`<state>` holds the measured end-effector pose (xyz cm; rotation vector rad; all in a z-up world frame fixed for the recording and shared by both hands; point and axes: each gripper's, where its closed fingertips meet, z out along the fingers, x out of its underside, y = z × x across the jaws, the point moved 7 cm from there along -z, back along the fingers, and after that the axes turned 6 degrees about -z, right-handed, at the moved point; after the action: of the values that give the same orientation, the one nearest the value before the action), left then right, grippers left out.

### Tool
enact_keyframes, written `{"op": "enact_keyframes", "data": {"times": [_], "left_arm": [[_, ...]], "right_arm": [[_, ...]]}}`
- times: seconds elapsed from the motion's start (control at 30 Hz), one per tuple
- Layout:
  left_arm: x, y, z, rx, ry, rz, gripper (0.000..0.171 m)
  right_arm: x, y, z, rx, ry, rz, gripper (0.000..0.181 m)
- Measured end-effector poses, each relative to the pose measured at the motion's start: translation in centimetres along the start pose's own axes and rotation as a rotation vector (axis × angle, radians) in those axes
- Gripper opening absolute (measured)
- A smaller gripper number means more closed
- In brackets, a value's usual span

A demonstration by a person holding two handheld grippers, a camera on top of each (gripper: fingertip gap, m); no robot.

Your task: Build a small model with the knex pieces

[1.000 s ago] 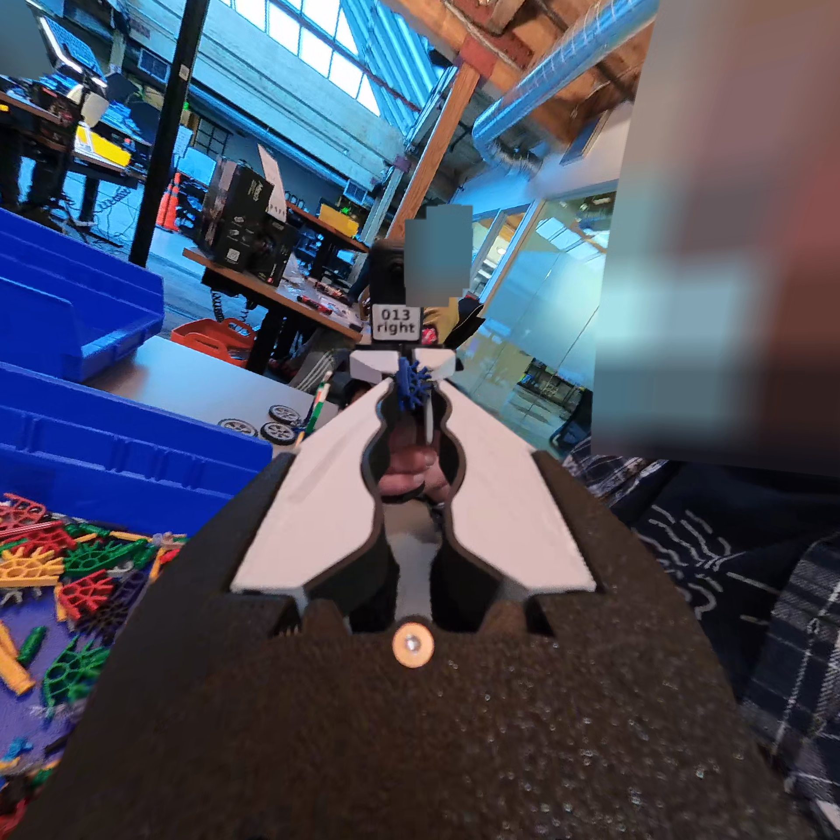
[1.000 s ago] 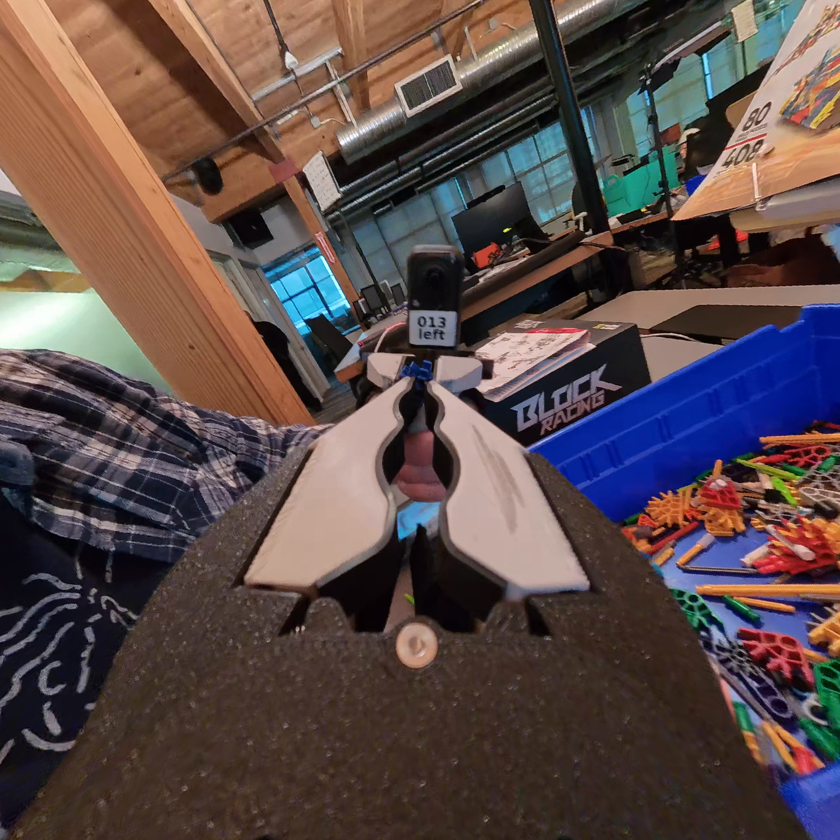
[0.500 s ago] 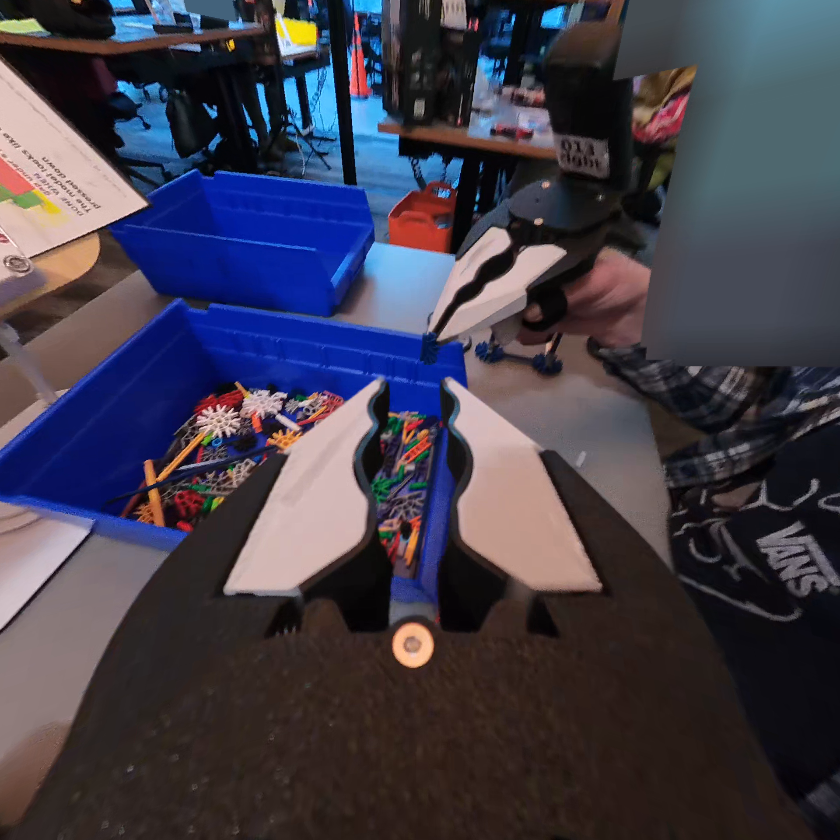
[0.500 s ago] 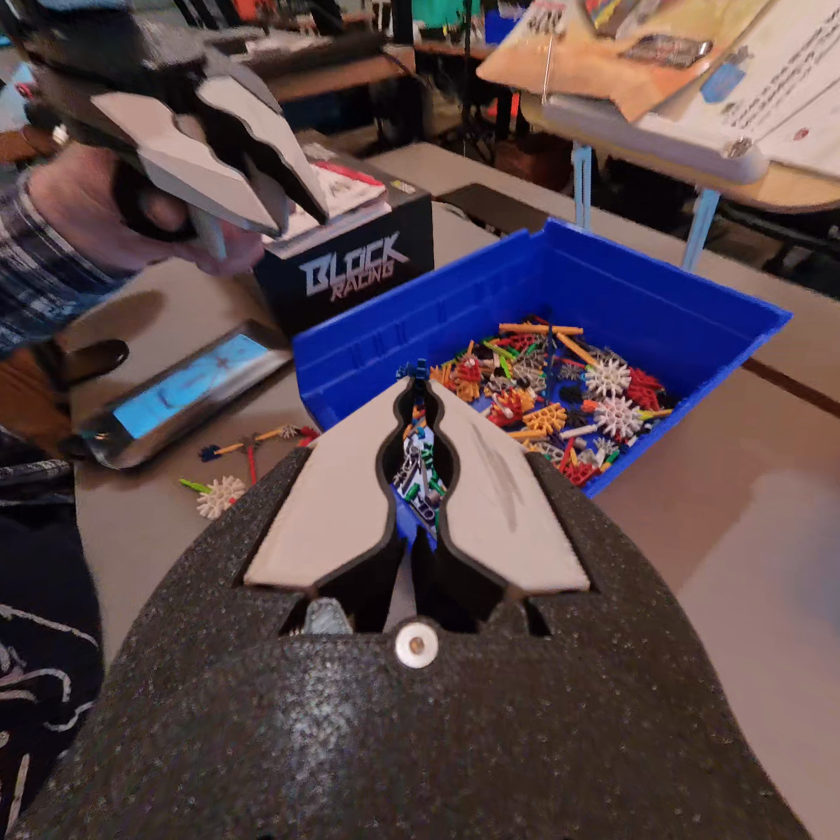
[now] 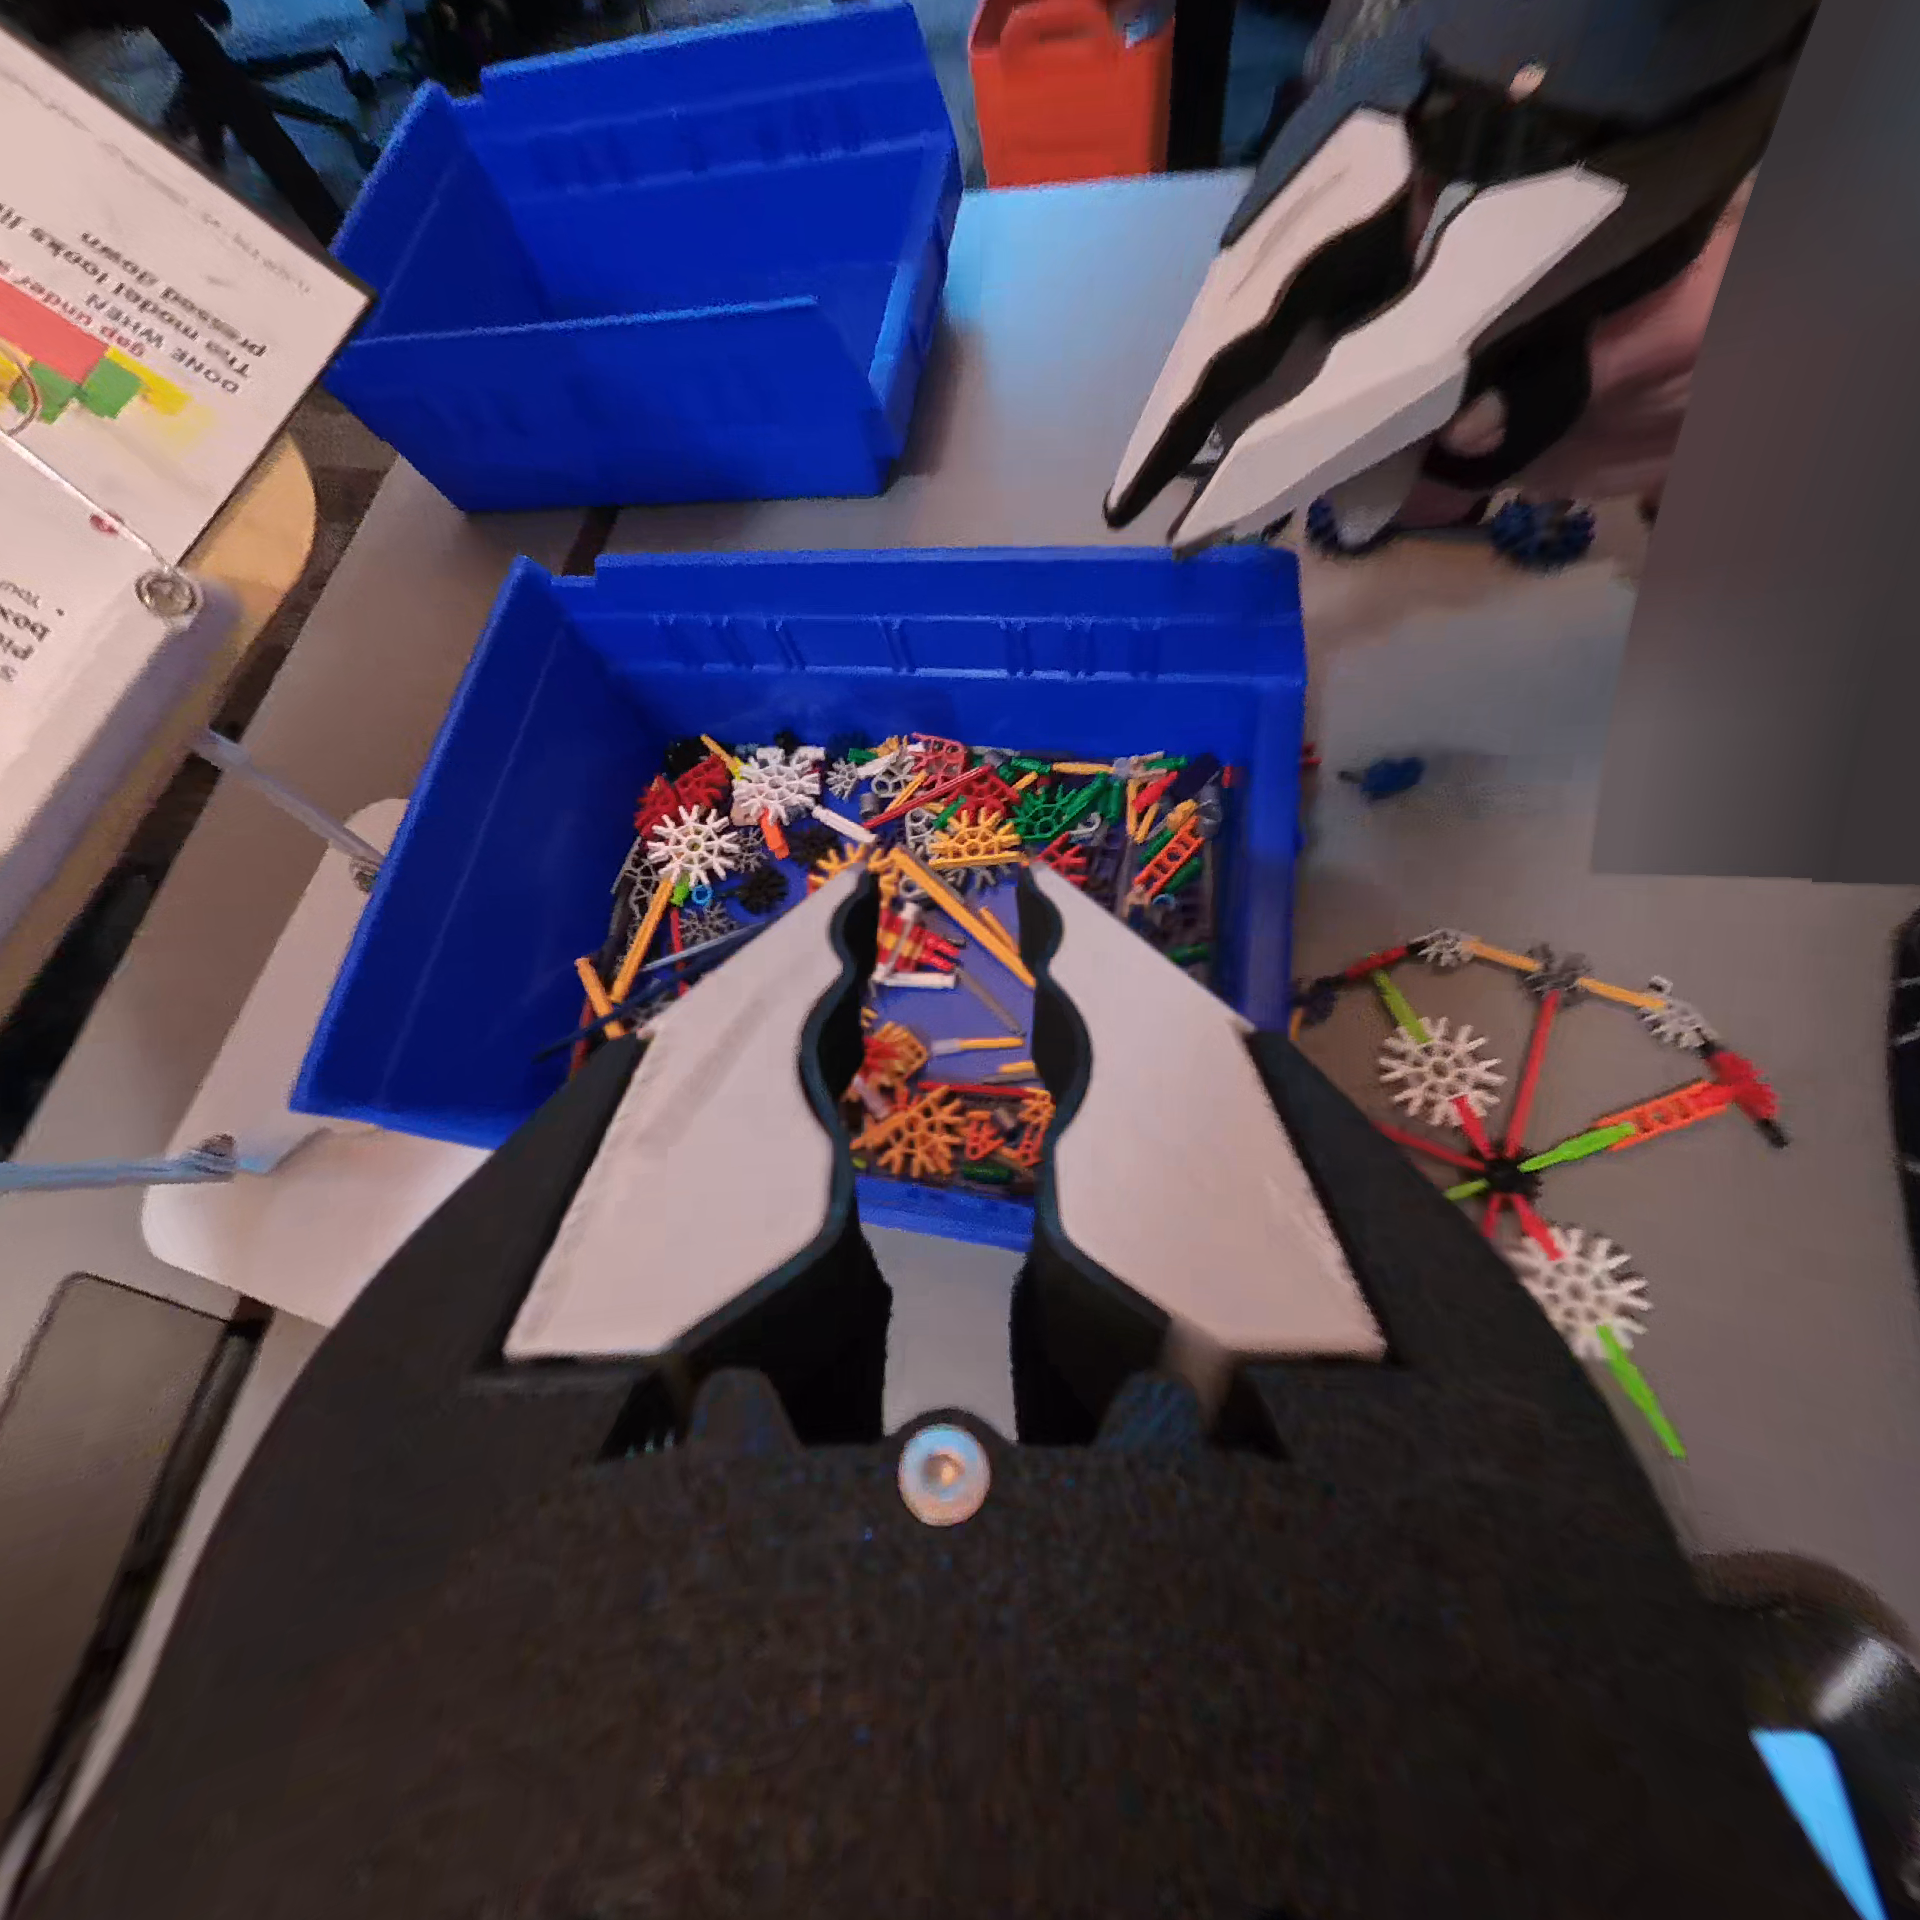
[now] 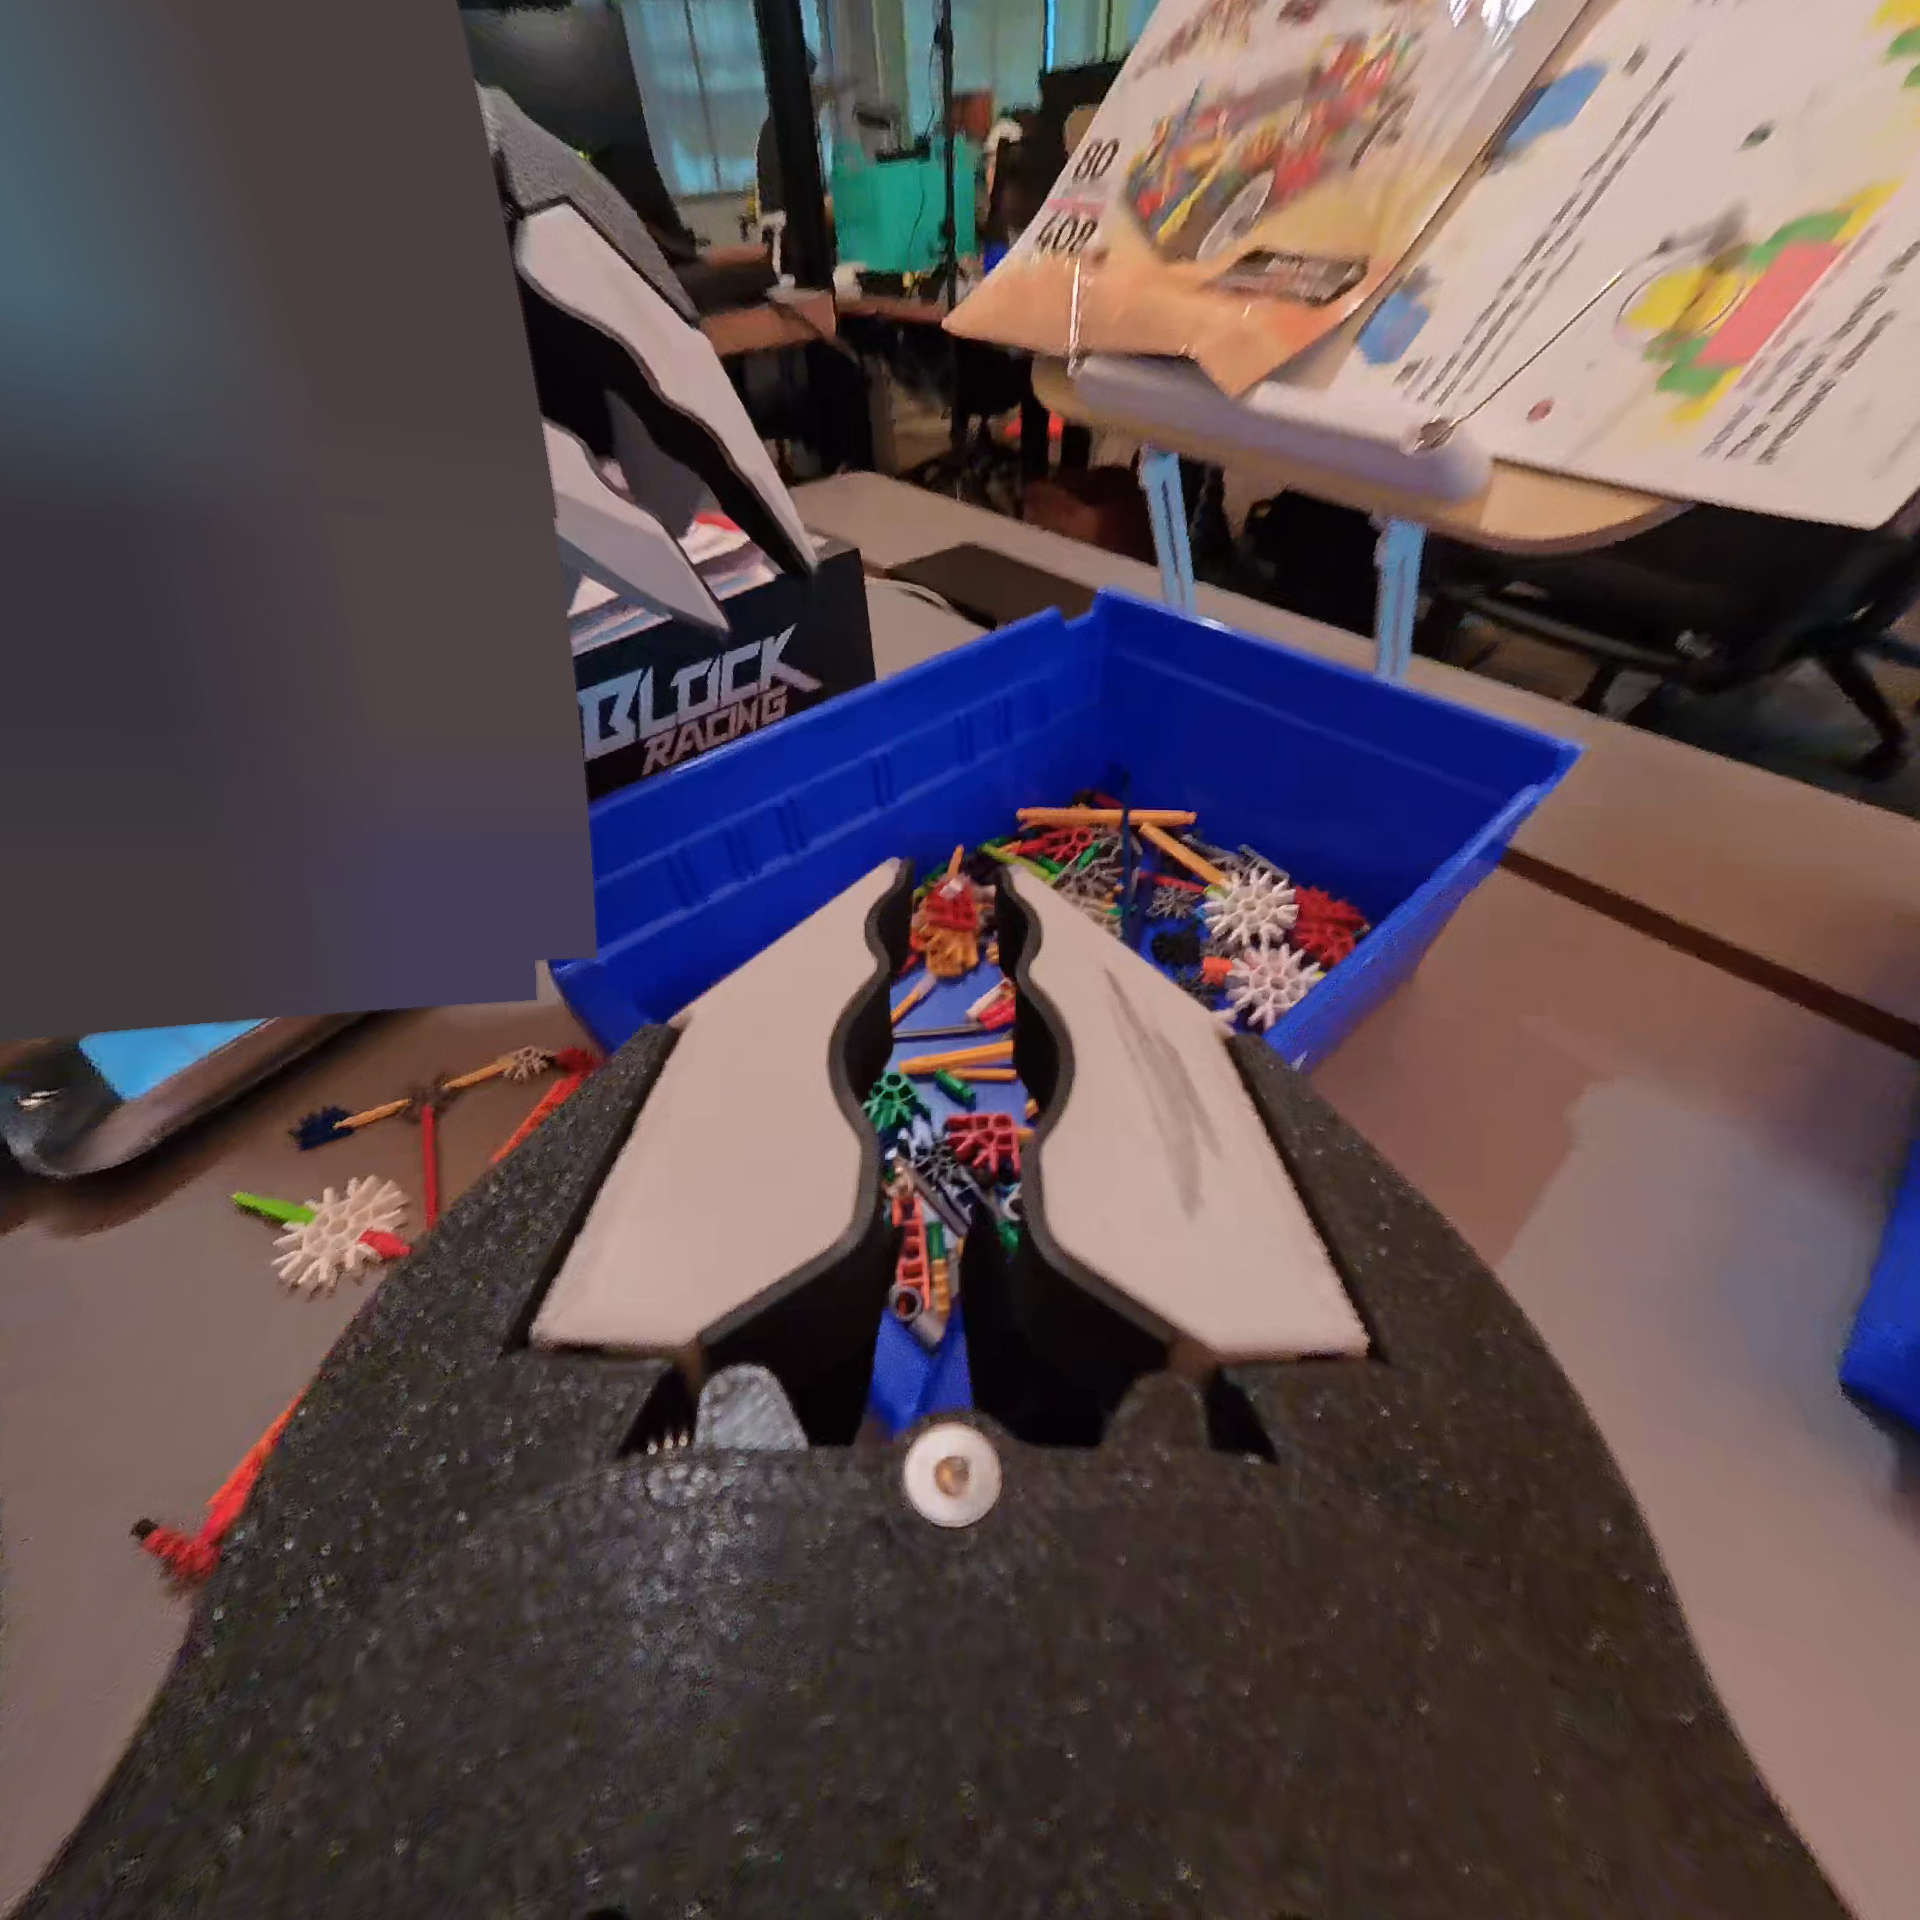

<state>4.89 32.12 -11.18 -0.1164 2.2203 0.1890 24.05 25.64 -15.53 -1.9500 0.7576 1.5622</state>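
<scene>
My left gripper (image 5: pixel 945 878) is open and empty, tilted down over a blue bin (image 5: pixel 935 582) that holds several coloured rods and snowflake-shaped connectors (image 5: pixel 935 831). My right gripper (image 6: pixel 951 868) is open a little and empty above the same bin (image 6: pixel 1351 675). It also shows in the left wrist view (image 5: pixel 1148 525), at the bin's far right corner. The left gripper shows at upper left in the right wrist view (image 6: pixel 758 592). A partly built rod-and-connector model (image 5: pixel 1507 1091) lies on the table beside the bin, also seen in the right wrist view (image 6: pixel 416 1143).
An empty blue bin (image 5: pixel 644 312) and an orange bin (image 5: pixel 1070 83) stand beyond. A tilted instruction board on a stand (image 6: pixel 1558 260) overhangs the bin's other side. A black box (image 6: pixel 727 686) and a screen device (image 6: pixel 156 1070) sit nearby. A small blue piece (image 5: pixel 1382 774) lies on the table. The tips of one gripper are about 10 cm away from the tips of the other. The partly built rod-and-connector model (image 5: pixel 1507 1091) is about equally far from each gripper, around 20 cm.
Both grippers swung down from facing each other to above the bin. The right gripper, shut on a small blue connector before, is now open without it. The left gripper opened.
</scene>
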Motion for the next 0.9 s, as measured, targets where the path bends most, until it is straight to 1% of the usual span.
{"op": "enact_keyframes", "data": {"times": [0.1,0.13,0.2,0.23,0.3,0.43,0.53,0.6,0.67,0.77,0.83,0.9], "left_arm": [[-1.1,1.1,2.2,0.030,0.096,0.064,0.026],[-1.3,1.6,3.2,0.042,0.137,0.084,0.029],[-1.5,2.7,5.4,0.069,0.210,0.109,0.029],[-1.4,3.1,6.5,0.100,0.254,0.119,0.029],[-1.5,3.7,8.8,0.118,0.304,0.131,0.029],[-1.1,3.4,13.1,0.250,0.387,0.099,0.029],[-0.2,3.6,15.6,0.276,0.449,0.091,0.027],[0.2,4.0,16.8,0.263,0.462,0.097,0.024],[0.8,4.7,17.7,0.234,0.500,0.114,0.017],[1.8,5.8,18.4,0.230,0.558,0.078,0.018],[1.9,6.4,18.7,0.209,0.548,0.088,0.018],[2.7,6.6,18.8,0.205,0.603,0.096,0.019]], "right_arm": [[-0.1,-0.6,-0.5,0.050,-0.038,-0.034,0.013],[-0.2,-0.8,-0.7,0.061,-0.055,-0.031,0.013],[-0.1,-1.2,-1.1,0.073,-0.085,-0.019,0.012],[-0.1,-1.4,-1.3,0.087,-0.095,-0.019,0.011],[0.0,-1.8,-1.7,0.116,-0.115,-0.023,0.010],[0.2,-2.4,-2.2,0.133,-0.129,-0.011,0.010],[0.2,-2.3,-2.2,0.135,-0.141,-0.012,0.009],[0.1,-2.1,-2.2,0.134,-0.146,-0.019,0.009],[0.1,-2.0,-2.2,0.132,-0.143,-0.031,0.008],[0.2,-1.9,-2.0,0.136,-0.129,-0.041,0.009],[0.3,-1.8,-2.0,0.138,-0.123,-0.047,0.008],[0.3,-1.8,-1.9,0.140,-0.119,-0.052,0.008]]}}
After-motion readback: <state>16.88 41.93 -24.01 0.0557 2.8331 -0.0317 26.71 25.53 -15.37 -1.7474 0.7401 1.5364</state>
